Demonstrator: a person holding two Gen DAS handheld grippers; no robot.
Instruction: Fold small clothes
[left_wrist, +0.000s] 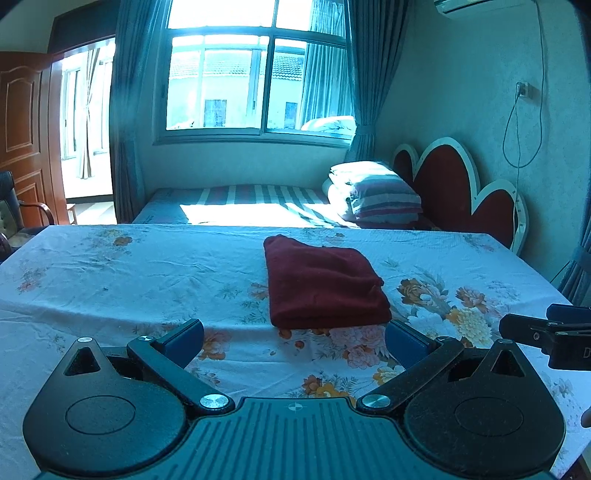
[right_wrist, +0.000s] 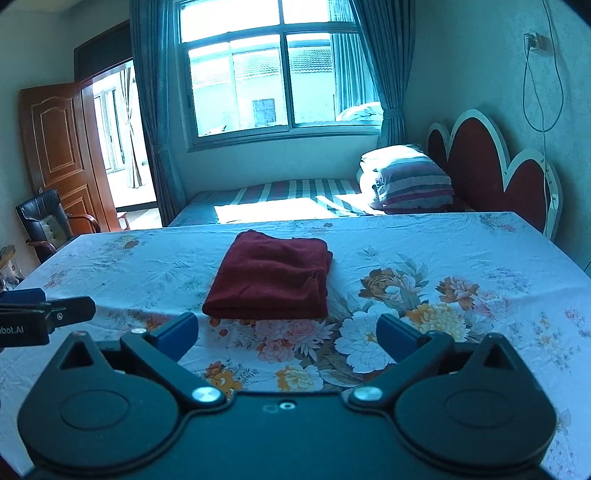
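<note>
One floral-sheeted table (right_wrist: 461, 240) fills the foreground, a striped bed (right_wrist: 280, 199) behind it. Dark red folded garment (right_wrist: 271, 275) lies flat mid-table, just ahead of both grippers. Left gripper (left_wrist: 293, 338) jaws spread wide, nothing between. Right gripper (right_wrist: 288, 330) likewise wide apart, empty, clear of the cloth.

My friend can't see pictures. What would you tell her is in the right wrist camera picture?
A dark red cloth, folded into a neat rectangle, lies on a flowery tablecloth, just beyond the open, empty right gripper. The left gripper pokes in at the left edge, and a striped bed sits under a sunny window.
</note>
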